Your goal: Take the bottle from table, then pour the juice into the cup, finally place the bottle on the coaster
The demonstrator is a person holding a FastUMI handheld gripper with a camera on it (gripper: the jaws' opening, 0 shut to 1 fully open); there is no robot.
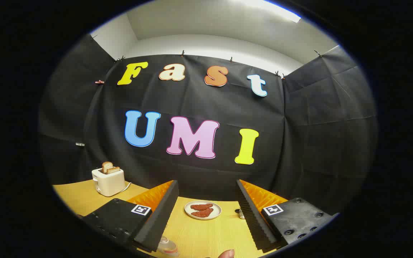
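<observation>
Clear plastic, the bottle point(167, 247) stands low by the inner edge of the left finger, nearer us than the plate point(203, 210) of browned pieces. Our gripper point(206, 193) gapes wide, holding nothing; we judge it must drop and pull back. Toaster point(108, 181) sits far left of the plate.

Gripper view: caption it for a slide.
Open gripper above the table, plate beyond its fingers, toaster at left.

A plate point(203, 210) sits on the tabletop point(206, 236) beyond the tool's point(206, 190) spread fingers; a toaster point(108, 181) stands far left, near the wall.
</observation>
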